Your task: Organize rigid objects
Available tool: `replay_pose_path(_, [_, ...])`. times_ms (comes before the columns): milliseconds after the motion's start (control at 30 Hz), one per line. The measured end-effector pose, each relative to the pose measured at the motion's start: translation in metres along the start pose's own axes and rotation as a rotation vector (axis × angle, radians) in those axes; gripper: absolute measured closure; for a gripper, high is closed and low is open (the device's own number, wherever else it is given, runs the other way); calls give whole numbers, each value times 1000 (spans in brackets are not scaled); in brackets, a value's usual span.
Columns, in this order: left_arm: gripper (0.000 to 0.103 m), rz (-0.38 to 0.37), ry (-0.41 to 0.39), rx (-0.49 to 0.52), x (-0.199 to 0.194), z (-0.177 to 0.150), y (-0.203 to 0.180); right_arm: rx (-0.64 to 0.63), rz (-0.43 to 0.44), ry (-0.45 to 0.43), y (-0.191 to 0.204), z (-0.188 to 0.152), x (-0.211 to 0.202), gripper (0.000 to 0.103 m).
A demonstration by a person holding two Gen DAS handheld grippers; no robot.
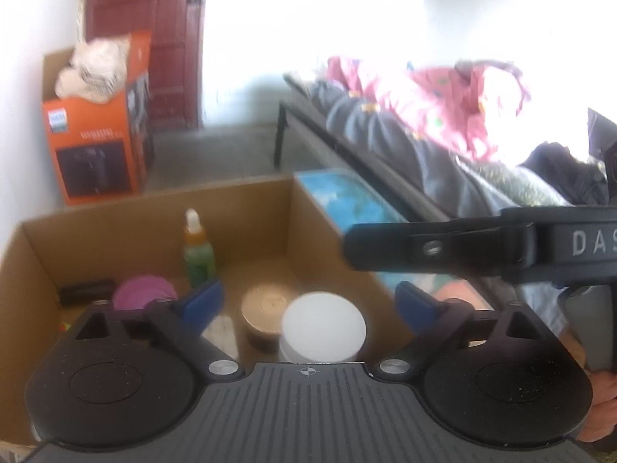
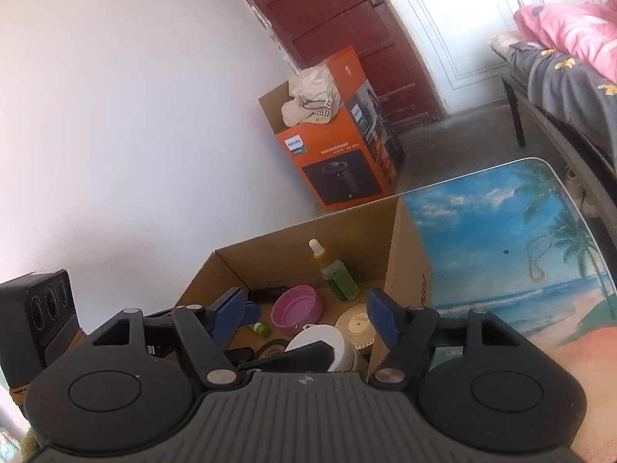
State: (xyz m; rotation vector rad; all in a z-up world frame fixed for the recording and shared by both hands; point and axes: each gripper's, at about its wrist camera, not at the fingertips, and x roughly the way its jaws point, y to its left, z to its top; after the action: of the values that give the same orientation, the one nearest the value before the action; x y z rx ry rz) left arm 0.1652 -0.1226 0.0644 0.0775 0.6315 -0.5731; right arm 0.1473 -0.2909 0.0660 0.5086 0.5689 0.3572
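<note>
Both grippers are over the open cardboard box (image 1: 246,200), which sits on the table with the beach print (image 2: 501,239). My left gripper (image 1: 308,301) has its jaws spread wide, blue pads well apart, with nothing pressed between them; the white round jar (image 1: 323,326) stands in the box below the gap, and neither pad touches it. Just beside the jar on its left is a brown-lidded jar (image 1: 266,308). Further back in the box I see a green dropper bottle (image 1: 198,254) standing upright by the rear wall, a purple lid (image 1: 144,293) lying near the left side, and a small dark object (image 1: 86,289) near the left wall, too blurred to identify. My right gripper (image 2: 304,318) is partly open, and nothing is clamped in it that I can see; its view looks into the same box over the near rim. In the left wrist view the right gripper's black body enters from the right, above the box's right wall. An orange appliance carton (image 2: 339,158) stands on the floor near the red door (image 2: 347,27).
</note>
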Motion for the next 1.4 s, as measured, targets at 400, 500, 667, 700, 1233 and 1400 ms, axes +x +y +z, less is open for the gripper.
replay_pose_path(400, [0, 210, -148, -66, -87, -14, 15, -28, -86, -143, 33, -21, -60, 0])
replay_pose_path(500, [0, 306, -146, -107, -97, -21, 22, -38, -135, -121, 43, -33, -57, 0])
replay_pose_path(667, [0, 431, -104, -101, -100, -35, 27, -89, -259, -89, 62, -54, -46, 0])
replay_pose_path(700, [0, 449, -92, -88, -98, -38, 28, -104, -288, -86, 67, -57, -42, 0])
replay_pose_path(1233, [0, 433, -16, -103, -91, -50, 37, -225, -486, 1, 98, -81, 0, 0])
replay_pose_path(1400, [0, 441, 0, -100, -86, -48, 38, -209, -491, 8, 96, -79, 4, 0])
